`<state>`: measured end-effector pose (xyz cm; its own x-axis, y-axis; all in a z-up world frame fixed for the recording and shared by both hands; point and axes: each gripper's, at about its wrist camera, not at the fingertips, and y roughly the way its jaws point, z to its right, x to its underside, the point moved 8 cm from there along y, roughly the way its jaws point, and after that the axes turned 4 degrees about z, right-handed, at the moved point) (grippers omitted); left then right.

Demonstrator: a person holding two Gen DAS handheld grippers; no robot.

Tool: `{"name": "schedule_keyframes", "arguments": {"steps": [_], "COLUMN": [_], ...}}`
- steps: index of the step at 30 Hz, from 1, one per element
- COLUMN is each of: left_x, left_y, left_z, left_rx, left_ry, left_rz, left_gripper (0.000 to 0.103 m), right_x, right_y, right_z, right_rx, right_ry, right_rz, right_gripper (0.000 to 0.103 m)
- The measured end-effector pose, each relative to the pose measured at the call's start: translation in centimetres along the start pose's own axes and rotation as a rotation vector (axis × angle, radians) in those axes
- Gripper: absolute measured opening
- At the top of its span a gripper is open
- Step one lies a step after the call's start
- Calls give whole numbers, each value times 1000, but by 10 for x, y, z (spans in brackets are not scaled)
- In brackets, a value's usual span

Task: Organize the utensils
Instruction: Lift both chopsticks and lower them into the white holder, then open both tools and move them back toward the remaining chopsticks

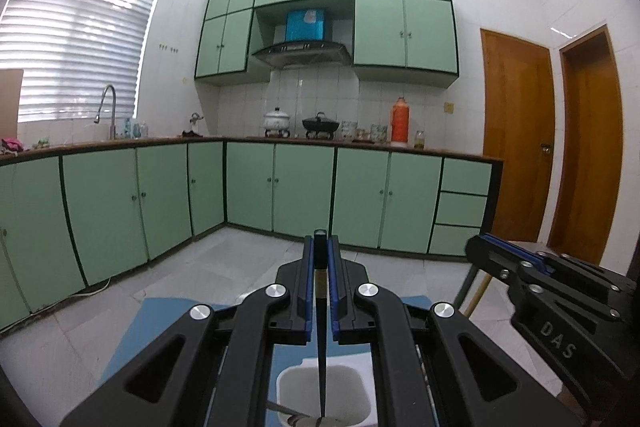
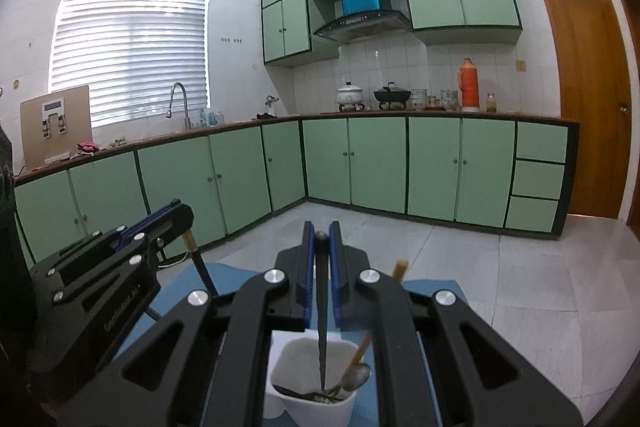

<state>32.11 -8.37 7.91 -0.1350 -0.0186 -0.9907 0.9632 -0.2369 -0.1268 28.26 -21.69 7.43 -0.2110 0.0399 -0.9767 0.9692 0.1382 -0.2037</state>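
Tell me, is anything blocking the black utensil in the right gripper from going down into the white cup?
Nothing visible does. The right gripper is shut on the black utensil, whose lower end already hangs inside the white cup. A wooden-handled spoon leans in the cup beside it, but not under the tip.

A blue mat (image 2: 420, 301) (over pale floor tiles (image 2: 500, 267)) carries a white cup (image 2: 312, 403).
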Motion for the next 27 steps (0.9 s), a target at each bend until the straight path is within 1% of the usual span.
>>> {"name": "schedule_keyframes", "arguments": {"steps": [3, 4, 6, 9, 11, 13, 14, 15, 16, 17, 21, 23, 25, 27], "left_x": [11, 15, 19, 19, 18, 17, 16, 15, 13, 11, 3, 0, -5, -9], "left_y": [5, 6, 4, -1, -4, -9, -11, -13, -15, -19, -34, -40, -46, -54], "left_z": [-4, -5, -7, -7, -9, -10, -11, -12, -12, -13, -14, -15, -16, -17], "left_rx": [-11, -13, -32, -19, -19, -14, -13, -12, -9, -4, 17, 15, 14, 8], "left_ry": [11, 13, 36, 30, 24, 17, 14, 11, 9, 6, -15, -18, -25, -31], "left_rz": [-29, -37, -34, -37, -35, -32, -29, -24, -19, -13, 13, 30, 45, 65], "left_gripper": [6, 6, 7, 7, 10, 18, 21, 27, 34, 37, 48, 54, 63, 67], "right_x": [12, 13, 15, 17, 17, 16, 14, 13, 12, 10, 7, 7, 6, 6], "right_y": [2, 1, -3, -7, -10, -15, -18, -21, -25, -28, -42, -49, -56, -64], "right_z": [2, 3, 4, 5, 9, 12, 13, 15, 16, 18, 22, 24, 27, 28], "right_rx": [11, 21, 36, 39, 49, 55, 57, 58, 56, 55, 51, 52, 49, 48], "right_ry": [3, 2, -8, -9, -5, -3, -2, -1, 2, 5, 12, 15, 21, 23], "right_rz": [-22, -17, -6, -5, 0, 9, 17, 25, 35, 40, 62, 74, 84, 97], "right_gripper": [6, 7, 7, 7, 8, 10, 14, 17, 25, 27, 29, 35, 38, 43]}}
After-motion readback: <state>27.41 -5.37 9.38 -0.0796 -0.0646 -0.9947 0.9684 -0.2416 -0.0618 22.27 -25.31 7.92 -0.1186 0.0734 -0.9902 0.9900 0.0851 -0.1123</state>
